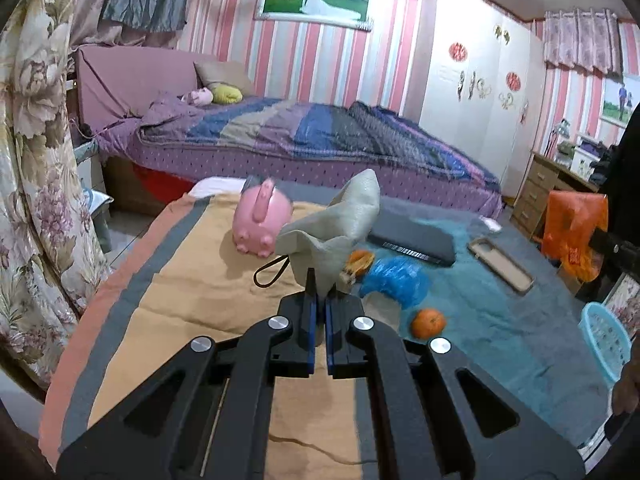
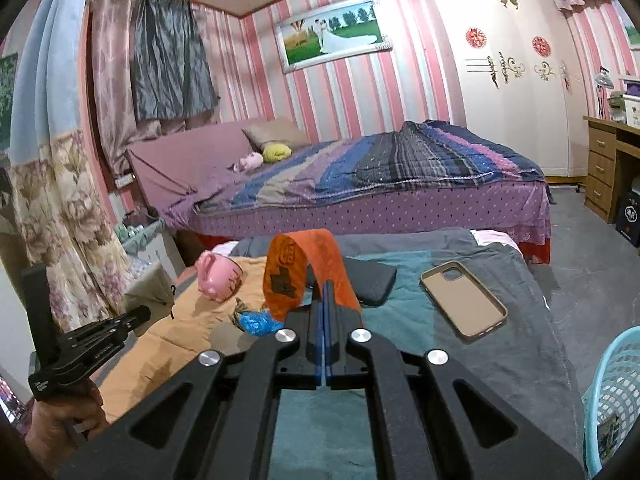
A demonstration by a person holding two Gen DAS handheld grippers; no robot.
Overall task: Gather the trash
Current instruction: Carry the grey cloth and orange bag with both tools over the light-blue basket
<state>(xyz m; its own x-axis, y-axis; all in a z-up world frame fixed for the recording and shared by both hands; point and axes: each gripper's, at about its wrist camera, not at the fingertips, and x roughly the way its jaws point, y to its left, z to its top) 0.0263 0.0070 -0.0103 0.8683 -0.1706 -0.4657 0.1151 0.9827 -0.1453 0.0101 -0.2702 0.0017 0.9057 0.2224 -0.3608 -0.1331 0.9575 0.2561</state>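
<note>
My left gripper (image 1: 319, 294) is shut on a crumpled grey-green cloth (image 1: 340, 224) and holds it above the cloth-covered table; it also shows in the right wrist view (image 2: 146, 286). My right gripper (image 2: 325, 286) is shut on an orange plastic bag (image 2: 298, 268), which hangs at the right in the left wrist view (image 1: 574, 228). On the table lie a crumpled blue plastic bag (image 1: 396, 280), a brown peel scrap (image 1: 358, 264) and an orange (image 1: 429, 323). A light blue basket (image 2: 616, 400) stands at the table's right edge.
A pink piggy bank (image 1: 262, 222), a black case (image 1: 416, 240), a beige phone case (image 2: 464, 300) and a black cord loop (image 1: 272, 270) lie on the table. A bed (image 2: 380, 184) stands beyond it. Floral curtains (image 1: 36, 160) hang at left. A wooden desk (image 2: 608, 160) is at right.
</note>
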